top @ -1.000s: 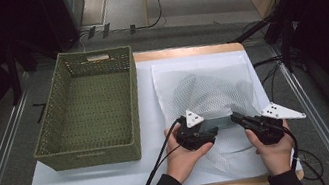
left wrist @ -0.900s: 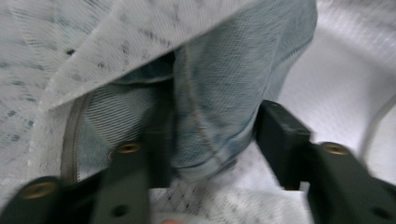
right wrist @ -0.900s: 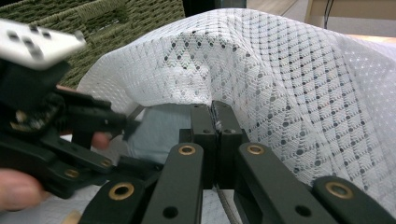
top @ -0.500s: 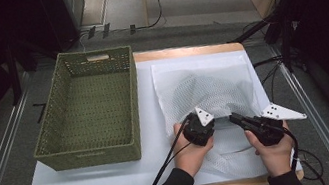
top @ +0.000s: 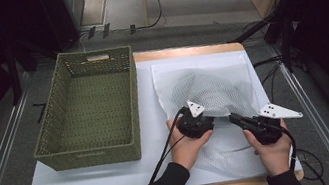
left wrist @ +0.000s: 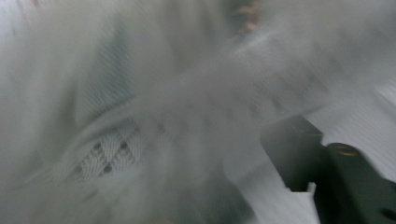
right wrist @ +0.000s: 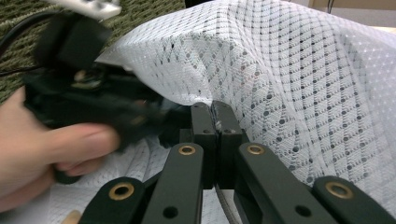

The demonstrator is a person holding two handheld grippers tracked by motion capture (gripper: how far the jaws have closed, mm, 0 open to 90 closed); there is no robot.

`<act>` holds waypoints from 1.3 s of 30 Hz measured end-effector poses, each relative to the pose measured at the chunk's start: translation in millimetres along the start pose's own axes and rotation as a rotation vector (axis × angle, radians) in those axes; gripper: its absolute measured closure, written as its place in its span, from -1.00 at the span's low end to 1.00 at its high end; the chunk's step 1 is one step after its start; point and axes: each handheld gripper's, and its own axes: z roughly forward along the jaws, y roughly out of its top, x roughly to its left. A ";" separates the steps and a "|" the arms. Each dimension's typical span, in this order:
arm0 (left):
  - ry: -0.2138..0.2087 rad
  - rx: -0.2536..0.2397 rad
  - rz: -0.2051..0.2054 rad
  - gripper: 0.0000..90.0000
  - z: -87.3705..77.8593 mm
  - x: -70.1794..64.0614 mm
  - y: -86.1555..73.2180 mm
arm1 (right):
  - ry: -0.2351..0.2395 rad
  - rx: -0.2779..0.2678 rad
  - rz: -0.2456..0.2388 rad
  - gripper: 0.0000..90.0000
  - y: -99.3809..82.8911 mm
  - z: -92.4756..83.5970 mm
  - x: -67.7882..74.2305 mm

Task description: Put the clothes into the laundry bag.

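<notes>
A white mesh fabric (top: 212,89) lies crumpled on the right half of the table. My right gripper (top: 233,118) holds it near its front fold. In the right gripper view the right gripper (right wrist: 215,110) is shut, and the edge of the mesh fabric (right wrist: 303,93) is pinched between the black jaws. My left gripper (top: 206,119) sits just left of it, its hand almost touching the fabric. The left gripper view is blurred, with mesh fabric (left wrist: 107,154) pressed close. One black finger (left wrist: 292,154) stands well off to the right, so the jaws look apart.
A green woven basket (top: 92,155) stands empty on the left of the table, and its weave (right wrist: 140,9) shows behind the left hand. A white sheet (top: 116,181) covers the tabletop. Cables trail from both grippers toward the front edge.
My left gripper has moved right and turned toward the right gripper, pushing into the mesh fabric. The right gripper has stayed almost still, holding the fabric.
</notes>
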 end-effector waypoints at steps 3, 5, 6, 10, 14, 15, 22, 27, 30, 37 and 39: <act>-0.051 0.034 0.020 -0.11 -20.2 0.2 -6.9 | -0.005 -0.009 -0.002 1.00 1.6 -1.5 0.3; -0.026 0.061 0.056 -0.11 -30.8 -1.5 -13.2 | -0.007 -0.012 0.000 1.00 2.2 -2.5 0.1; -0.002 0.073 0.065 -0.12 -34.5 -1.7 -16.5 | -0.008 -0.014 0.001 1.00 2.3 -2.7 0.0; 0.051 0.108 0.064 0.01 -32.6 -0.3 -23.3 | -0.005 -0.011 0.000 1.00 1.3 -0.9 0.5; 0.153 0.149 0.064 0.33 -17.0 -3.3 -17.3 | 0.000 -0.007 -0.008 1.00 0.9 0.8 3.6; 0.163 0.147 0.072 0.44 -14.4 -4.4 -16.4 | 0.004 -0.009 -0.011 1.00 1.0 0.8 4.1; 0.171 0.091 0.044 0.82 4.2 -8.0 -1.7 | 0.025 -0.012 -0.010 1.00 1.2 -0.5 6.3; 0.284 -0.091 0.022 0.82 6.6 -2.5 6.7 | 0.025 -0.025 -0.017 1.00 3.0 -4.7 6.5; 0.201 0.026 -0.002 0.72 12.0 2.0 6.8 | 0.016 -0.014 -0.016 1.00 2.2 -5.0 5.0; 0.014 0.017 0.066 -0.04 -33.1 2.1 -18.7 | 0.003 -0.016 -0.004 1.00 -0.4 -6.2 -1.4; -0.023 0.004 0.048 -0.07 -53.8 4.3 -28.3 | 0.017 -0.035 -0.001 0.97 -0.9 -8.3 -1.5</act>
